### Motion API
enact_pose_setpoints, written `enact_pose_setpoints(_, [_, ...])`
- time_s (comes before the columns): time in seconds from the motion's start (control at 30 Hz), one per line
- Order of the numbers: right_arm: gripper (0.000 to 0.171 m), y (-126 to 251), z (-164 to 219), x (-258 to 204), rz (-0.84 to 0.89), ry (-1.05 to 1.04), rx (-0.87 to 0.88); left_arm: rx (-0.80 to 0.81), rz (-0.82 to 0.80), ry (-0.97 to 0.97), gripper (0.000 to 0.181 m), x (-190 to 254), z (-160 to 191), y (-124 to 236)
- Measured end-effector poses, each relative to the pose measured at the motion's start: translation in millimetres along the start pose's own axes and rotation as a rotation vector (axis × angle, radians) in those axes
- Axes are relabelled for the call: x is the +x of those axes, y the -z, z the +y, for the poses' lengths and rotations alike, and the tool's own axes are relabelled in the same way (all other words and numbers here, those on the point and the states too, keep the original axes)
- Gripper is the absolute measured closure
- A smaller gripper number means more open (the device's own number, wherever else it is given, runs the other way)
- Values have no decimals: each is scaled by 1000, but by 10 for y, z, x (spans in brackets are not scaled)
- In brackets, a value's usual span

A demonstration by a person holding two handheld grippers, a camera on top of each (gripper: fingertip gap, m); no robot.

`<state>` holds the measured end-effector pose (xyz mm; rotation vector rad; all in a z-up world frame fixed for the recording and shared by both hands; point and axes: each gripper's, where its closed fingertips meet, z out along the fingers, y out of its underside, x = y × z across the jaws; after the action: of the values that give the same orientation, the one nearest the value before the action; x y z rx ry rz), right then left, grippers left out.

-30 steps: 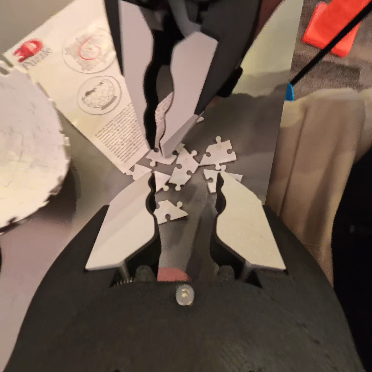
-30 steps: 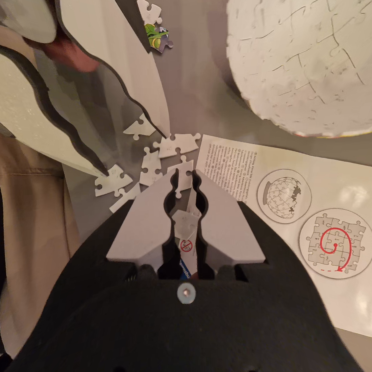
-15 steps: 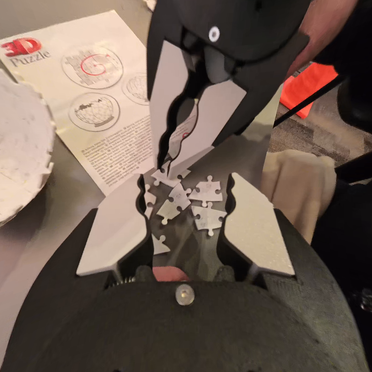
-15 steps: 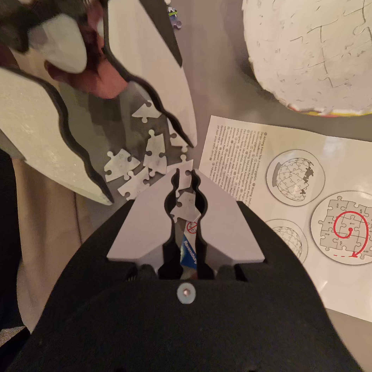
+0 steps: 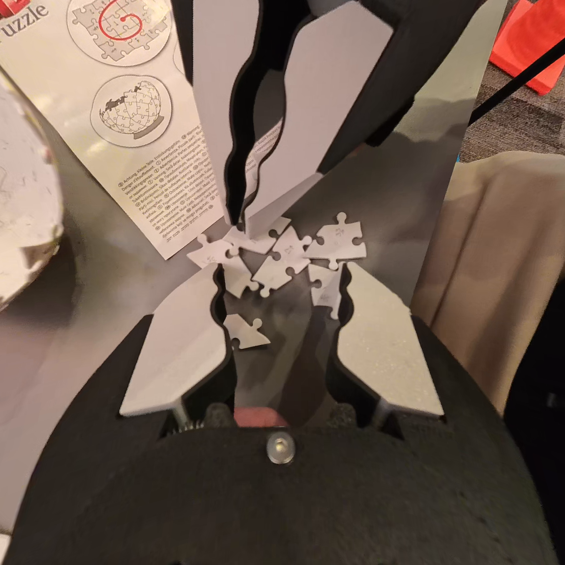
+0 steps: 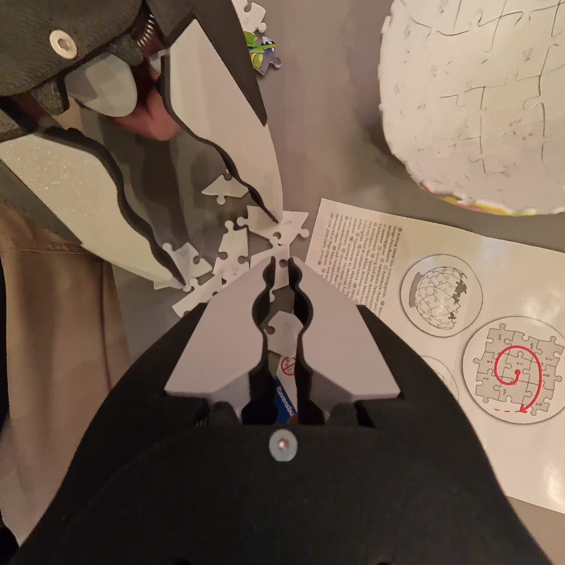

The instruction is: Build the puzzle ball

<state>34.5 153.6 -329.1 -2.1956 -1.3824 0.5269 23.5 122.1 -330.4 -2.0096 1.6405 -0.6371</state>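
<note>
White puzzle pieces (image 5: 276, 266) on grey table (image 5: 91, 305); left hand-held gripper (image 5: 282, 269) spread, right hand-held gripper (image 6: 280, 263) pinching one piece

A white puzzle piece (image 6: 286, 333) is pinched in the right gripper (image 6: 280, 263), jaws nearly closed. The left gripper (image 6: 227, 250) is spread wide over loose white pieces (image 6: 230, 247) on the grey worktop (image 6: 321, 122), instruction sheet (image 6: 458, 305) and half-built ball (image 6: 477, 101) alongside.

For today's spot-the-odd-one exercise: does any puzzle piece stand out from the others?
Yes. One piece beside the left gripper's finger lies printed side up, green and colourful, away from the heap; the heap's pieces all show plain white backs.
</note>
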Motion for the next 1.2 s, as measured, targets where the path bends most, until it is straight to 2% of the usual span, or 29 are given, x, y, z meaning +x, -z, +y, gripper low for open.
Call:
enact_pose_setpoints(0.23, [166,-20,-32,28,29,-13,-13,-17,-44,19,106,12,-7,-22])
enact_pose_setpoints(0.33, [170,-20,-40,53,54,-18,-21,-2,-13,61,104,61,-34,-18])
enact_pose_setpoints(0.83, [171,-39,-72,51,60,-44,-33,29,-5,145,98,87,-84,-26])
enact_pose_setpoints(1.03, [171,-37,-60,54,63,-65,-54,34,-7,137,96,102,-108,-20])
enact_pose_setpoints(1.2, [171,-38,-58,55,63,-67,-58,107,5,100,99,116,-271,25])
